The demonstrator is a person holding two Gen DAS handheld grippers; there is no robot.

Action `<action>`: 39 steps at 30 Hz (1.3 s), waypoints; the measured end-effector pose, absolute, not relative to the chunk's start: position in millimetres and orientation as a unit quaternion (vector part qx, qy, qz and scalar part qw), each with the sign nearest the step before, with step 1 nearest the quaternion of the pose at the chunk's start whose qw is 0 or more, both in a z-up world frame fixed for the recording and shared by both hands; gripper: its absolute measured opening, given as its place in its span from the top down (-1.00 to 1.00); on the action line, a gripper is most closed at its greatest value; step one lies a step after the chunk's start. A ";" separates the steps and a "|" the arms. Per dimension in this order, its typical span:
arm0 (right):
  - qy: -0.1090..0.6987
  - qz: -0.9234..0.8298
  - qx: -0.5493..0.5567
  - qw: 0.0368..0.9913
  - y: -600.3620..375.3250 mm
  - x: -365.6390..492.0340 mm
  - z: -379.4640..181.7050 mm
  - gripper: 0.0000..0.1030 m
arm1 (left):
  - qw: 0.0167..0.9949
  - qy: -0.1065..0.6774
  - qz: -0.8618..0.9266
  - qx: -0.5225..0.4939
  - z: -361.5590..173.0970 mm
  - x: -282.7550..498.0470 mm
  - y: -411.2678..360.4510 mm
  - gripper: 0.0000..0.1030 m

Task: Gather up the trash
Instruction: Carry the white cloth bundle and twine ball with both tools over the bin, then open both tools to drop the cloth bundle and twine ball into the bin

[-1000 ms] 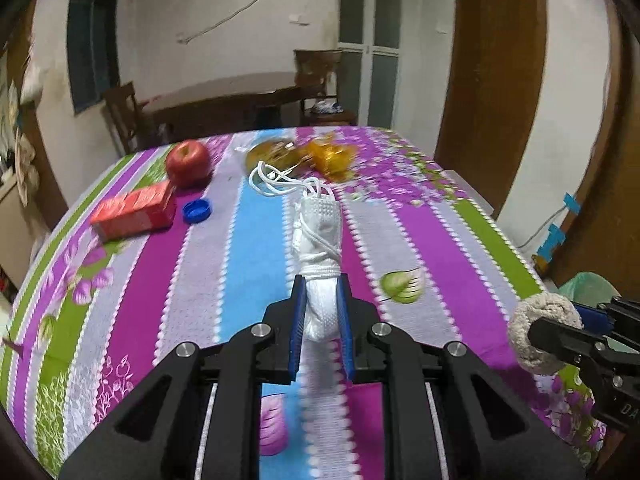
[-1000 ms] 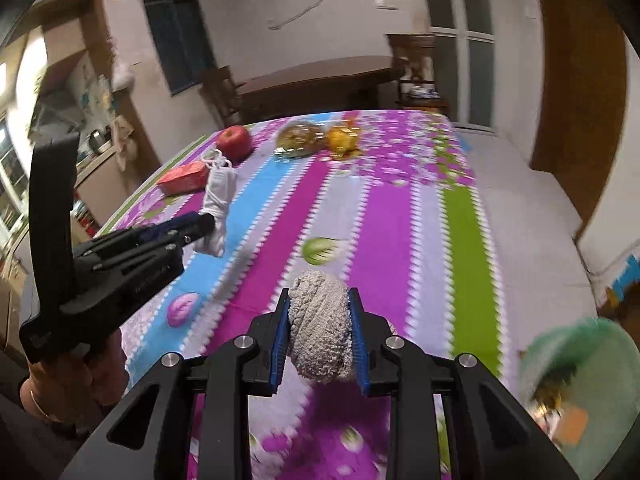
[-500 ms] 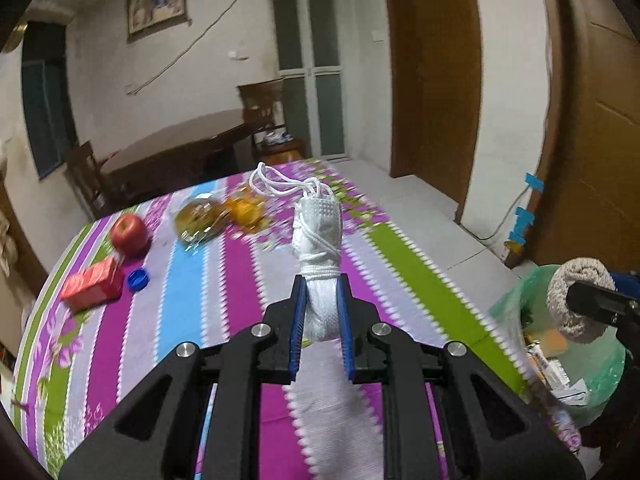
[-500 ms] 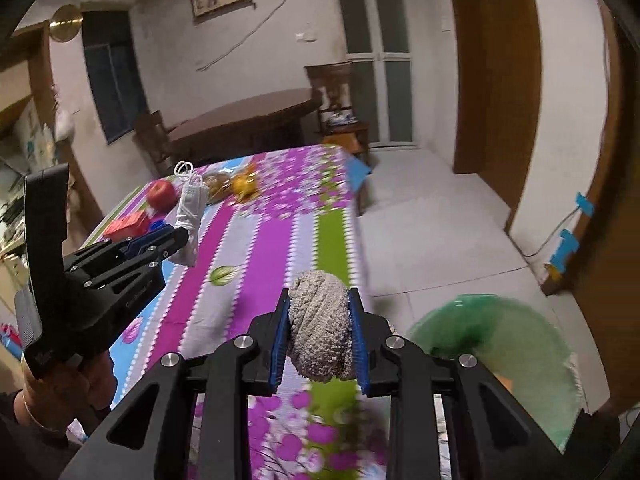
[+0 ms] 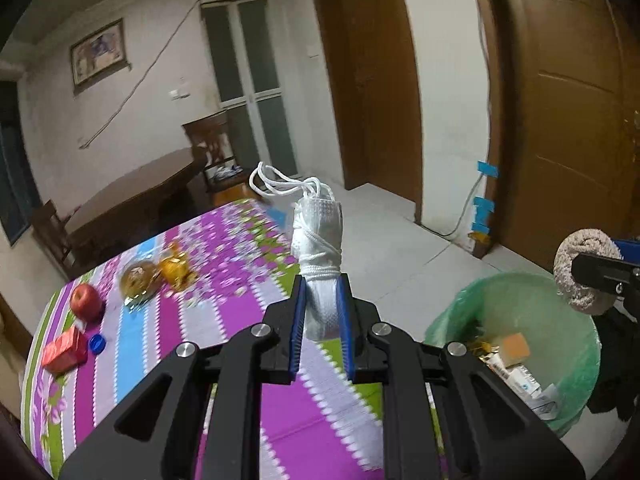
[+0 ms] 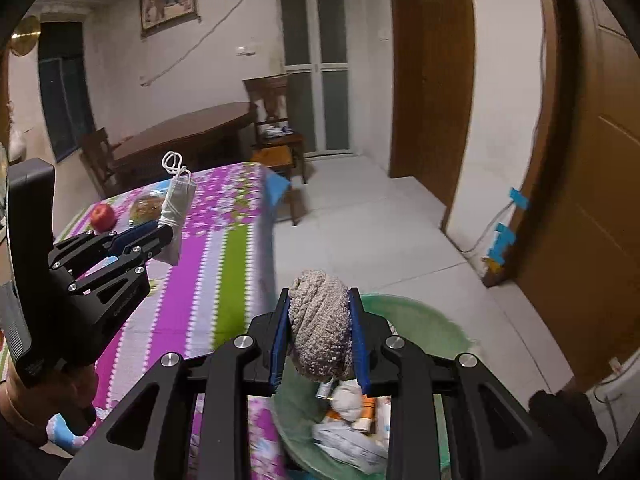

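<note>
Blue-padded left gripper (image 5: pixel 321 320) is clamped on a rolled white face mask (image 5: pixel 320 248), ear loops wound round it and sticking up past the tips. Mask stands roughly upright between the pads, held above the near edge of the striped tablecloth (image 5: pixel 224 320).

Right gripper (image 6: pixel 319 334) is clamped on a rolled beige knitted cloth (image 6: pixel 320 320) (looks like a sock or rag, cannot tell which). The roll bulges out above and below the pads.

Green-lined trash bin (image 6: pixel 420 320) sits directly under and just ahead of the right gripper's tips; the cloth is over its opening, not inside. Bin already holds wrappers, a small tube and crumpled paper. From the left gripper the bin (image 5: pixel 520 308) is to the right and lower, off the table on the floor; the mask is not over it.

Left of the left gripper's tips, further back on the cloth: red apple (image 5: pixel 85 300), red carton (image 5: pixel 64 350), blue bottle cap (image 5: pixel 97 344), and clear bags of food (image 5: pixel 140 280) (contents blurred).

In the right wrist view the left gripper (image 6: pixel 160 234) with its mask (image 6: pixel 178 204) is to the left, over the table, a hand (image 6: pixel 44 396) on its handle. The two grippers are well apart.
</note>
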State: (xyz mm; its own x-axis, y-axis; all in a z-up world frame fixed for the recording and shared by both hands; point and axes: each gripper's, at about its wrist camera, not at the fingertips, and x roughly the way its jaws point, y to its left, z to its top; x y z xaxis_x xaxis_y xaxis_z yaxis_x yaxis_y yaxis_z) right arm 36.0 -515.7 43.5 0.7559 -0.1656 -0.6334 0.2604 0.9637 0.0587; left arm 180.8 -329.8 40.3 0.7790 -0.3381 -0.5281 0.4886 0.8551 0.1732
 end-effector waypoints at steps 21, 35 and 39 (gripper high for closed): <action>0.405 -0.200 0.125 0.884 -609.1 3.0 3.2 0.44 | 0.857 0.274 -0.356 0.252 5.1 164.5 -433.4 0.72; 0.432 -0.200 0.139 0.868 -613.6 4.2 -17.3 0.44 | 0.807 0.306 -0.412 0.293 -23.4 157.7 -459.1 0.72; 0.434 -0.194 0.142 0.868 -612.8 7.0 -21.0 0.44 | 0.791 0.322 -0.429 0.295 -28.9 159.0 -460.3 0.71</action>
State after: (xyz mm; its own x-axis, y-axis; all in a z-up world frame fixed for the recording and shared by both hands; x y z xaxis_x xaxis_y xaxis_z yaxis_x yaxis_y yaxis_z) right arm 7.0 -612.8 -21.0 0.5477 -0.2141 -0.8088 0.4601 0.8845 0.0774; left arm 159.0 -460.3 -28.9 0.4254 -0.4879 -0.7622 0.8680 0.4583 0.1911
